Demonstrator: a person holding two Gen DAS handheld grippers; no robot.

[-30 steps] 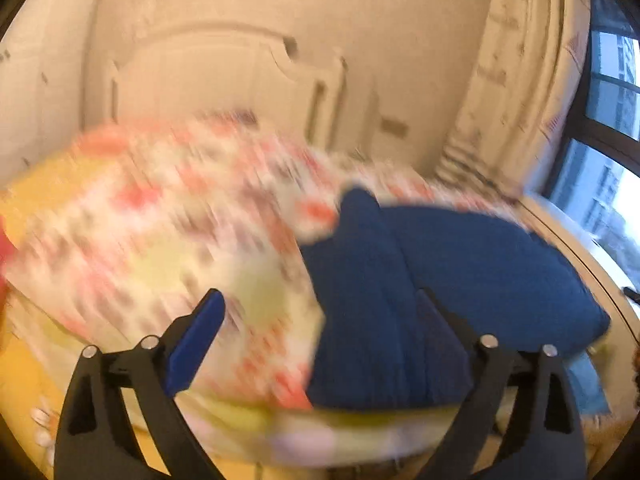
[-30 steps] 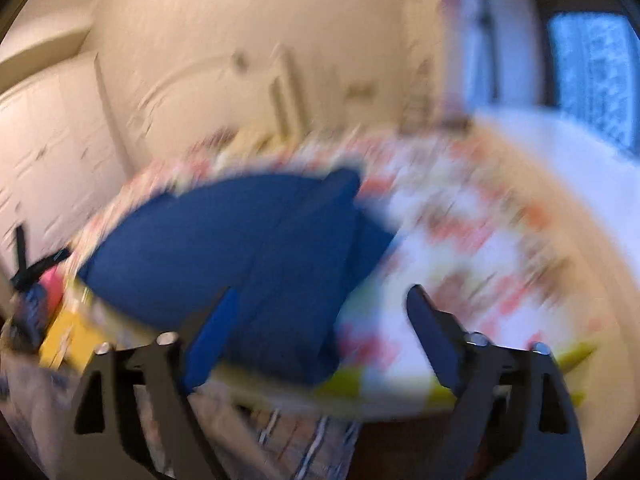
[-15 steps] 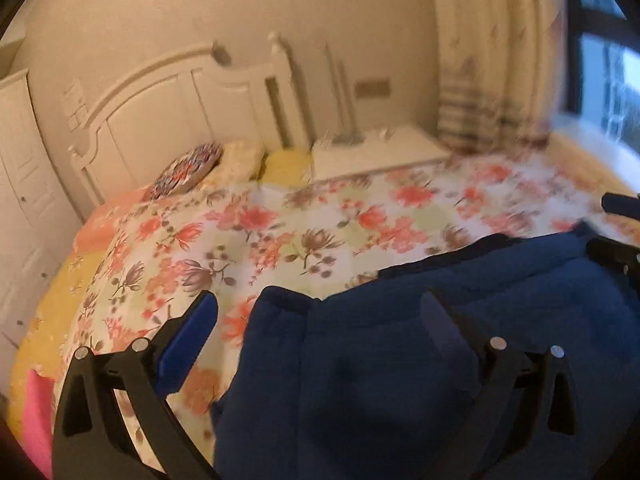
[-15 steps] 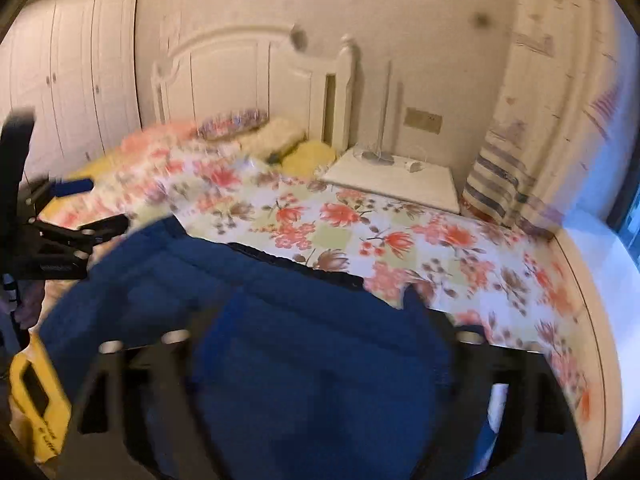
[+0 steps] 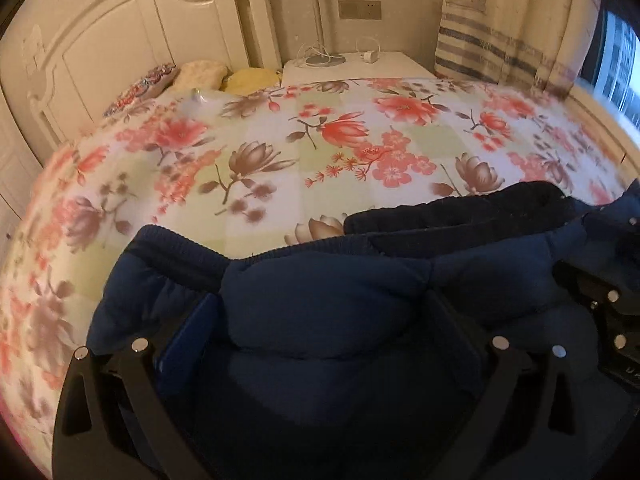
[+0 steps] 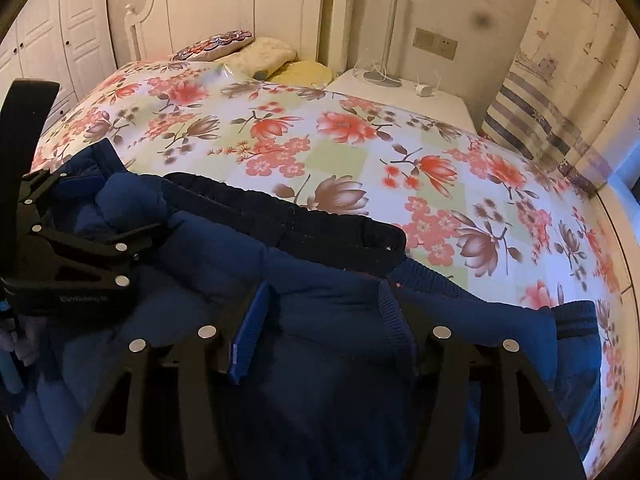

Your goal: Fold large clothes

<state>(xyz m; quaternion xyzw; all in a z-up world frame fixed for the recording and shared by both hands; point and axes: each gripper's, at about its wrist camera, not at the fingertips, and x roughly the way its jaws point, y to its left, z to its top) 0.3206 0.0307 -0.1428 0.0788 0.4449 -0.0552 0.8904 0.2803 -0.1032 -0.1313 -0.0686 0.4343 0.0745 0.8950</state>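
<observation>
On the near part of a bed covered by a floral quilt [image 5: 320, 152] lies the navy padded garment [image 5: 328, 308], bunched, its ribbed hem and darker lining turned toward the headboard [image 6: 240, 8]. The left gripper [image 5: 320, 328] has its jaws spread wide, a bulge of navy fabric lying between the fingers; whether they press it cannot be told. The right gripper [image 6: 328, 332] likewise stands well open, with a ribbed fold of the garment between its fingers. Pillows [image 6: 264, 56] rest against the headboard; a white nightstand [image 6: 404, 92] stands just beside the bed, near a striped curtain [image 5: 500, 20]
</observation>
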